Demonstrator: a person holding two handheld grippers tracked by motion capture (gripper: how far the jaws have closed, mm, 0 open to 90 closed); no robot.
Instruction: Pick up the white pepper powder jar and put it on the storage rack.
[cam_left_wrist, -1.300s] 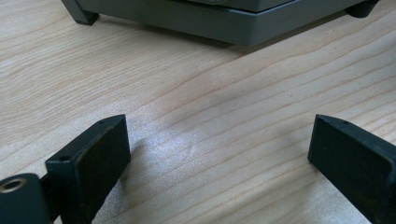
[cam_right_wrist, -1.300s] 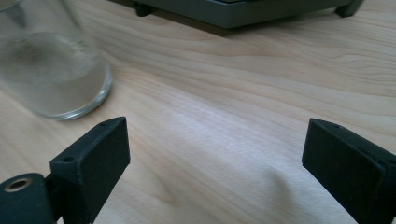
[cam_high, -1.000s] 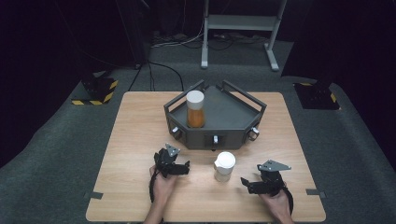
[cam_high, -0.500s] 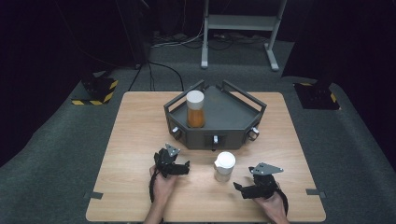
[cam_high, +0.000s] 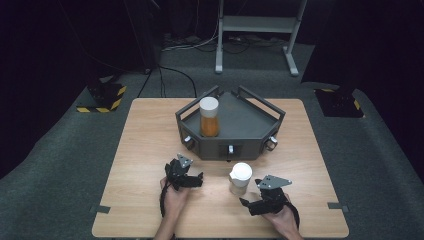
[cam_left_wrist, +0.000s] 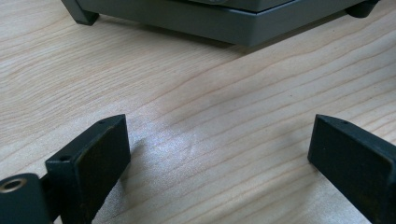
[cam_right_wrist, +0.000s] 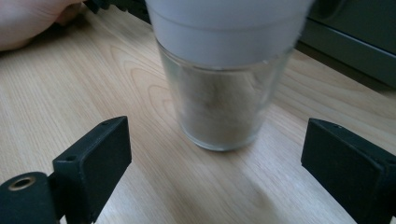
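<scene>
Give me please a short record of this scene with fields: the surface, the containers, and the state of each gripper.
surface: wooden table
tray: dark grey tray, at the far middle of the table
jar in tray: white-lidded jar with orange contents, upright
jar on table: white-lidded glass jar with pale contents, upright, in front of the tray
left gripper: open, nothing between its jaws, low over bare wood
right gripper: open, pointed at the glass jar, not touching it; jaws have just been closing slightly

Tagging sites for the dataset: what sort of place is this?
Probably a lab or studio recording bay, not a home: a lone wooden table on grey carpet, black surroundings, hazard-striped floor bases, loose cables, and a grey metal stand behind.
</scene>
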